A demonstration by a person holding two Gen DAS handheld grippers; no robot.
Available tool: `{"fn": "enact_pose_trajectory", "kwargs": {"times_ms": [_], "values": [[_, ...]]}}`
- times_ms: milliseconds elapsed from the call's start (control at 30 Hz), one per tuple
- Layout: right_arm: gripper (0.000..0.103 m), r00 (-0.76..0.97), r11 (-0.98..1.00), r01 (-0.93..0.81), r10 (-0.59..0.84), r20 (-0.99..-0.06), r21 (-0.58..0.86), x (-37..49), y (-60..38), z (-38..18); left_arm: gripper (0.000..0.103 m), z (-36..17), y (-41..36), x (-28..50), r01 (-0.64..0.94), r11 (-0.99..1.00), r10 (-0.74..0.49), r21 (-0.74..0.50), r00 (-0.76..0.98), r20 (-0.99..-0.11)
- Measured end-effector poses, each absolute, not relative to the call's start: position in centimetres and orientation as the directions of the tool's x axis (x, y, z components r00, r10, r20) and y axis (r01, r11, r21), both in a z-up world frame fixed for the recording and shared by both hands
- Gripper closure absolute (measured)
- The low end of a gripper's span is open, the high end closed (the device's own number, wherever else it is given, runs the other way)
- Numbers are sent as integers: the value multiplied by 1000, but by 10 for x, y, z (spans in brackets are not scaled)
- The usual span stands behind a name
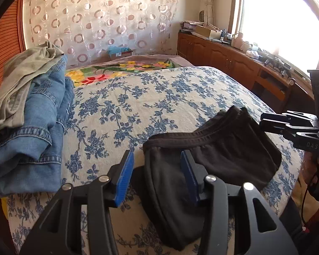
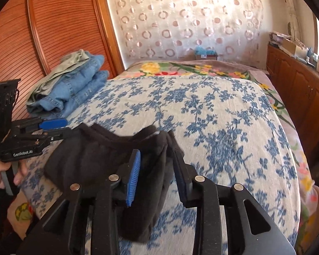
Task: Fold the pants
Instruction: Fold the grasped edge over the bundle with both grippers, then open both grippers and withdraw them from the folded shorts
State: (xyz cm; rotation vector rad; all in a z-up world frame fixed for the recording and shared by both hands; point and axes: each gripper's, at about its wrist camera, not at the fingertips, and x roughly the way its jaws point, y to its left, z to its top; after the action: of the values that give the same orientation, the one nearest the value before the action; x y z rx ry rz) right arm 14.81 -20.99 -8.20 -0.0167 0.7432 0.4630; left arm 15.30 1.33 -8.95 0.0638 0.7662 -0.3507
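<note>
Black folded pants point(image 1: 212, 159), one; two denim jeans point(image 1: 32, 138) stacked.

Daylight glares through the window point(image 1: 272, 14), edges bend fisheye-style, slight blur nearby.

A bed point(image 2: 223, 110) carries a white cover with blue flowers; beyond it lies a blanket point(image 2: 180, 68) with yellow and red flowers. At the bed's left edge sits a pile of blue jeans point(image 1: 38, 131) with a grey-green garment point(image 1: 21, 74) on top. A wooden cabinet point(image 1: 227, 57) runs under the bright window point(image 1: 282, 17). A curtain point(image 1: 100, 14) with circles hangs behind.
</note>
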Motion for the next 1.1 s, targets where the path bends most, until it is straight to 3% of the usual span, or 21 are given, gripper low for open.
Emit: {"fn": "enact_pose_trajectory", "kwargs": {"times_ms": [200,1033,1100], "values": [[69,626,889,-437,409,-663,136,119,-212,-82,40,-93,16,134,344,933,-321,-108,654,-685],[65,564,875,-464,412,-715,138,79,-214,-109,40,-120,13,79,355,931,-305,-87,622,-721],[65,559,872,-469,415,-718,139,79,-212,-112,46,-121,13,77,361,928,-310,-89,619,-721]]}}
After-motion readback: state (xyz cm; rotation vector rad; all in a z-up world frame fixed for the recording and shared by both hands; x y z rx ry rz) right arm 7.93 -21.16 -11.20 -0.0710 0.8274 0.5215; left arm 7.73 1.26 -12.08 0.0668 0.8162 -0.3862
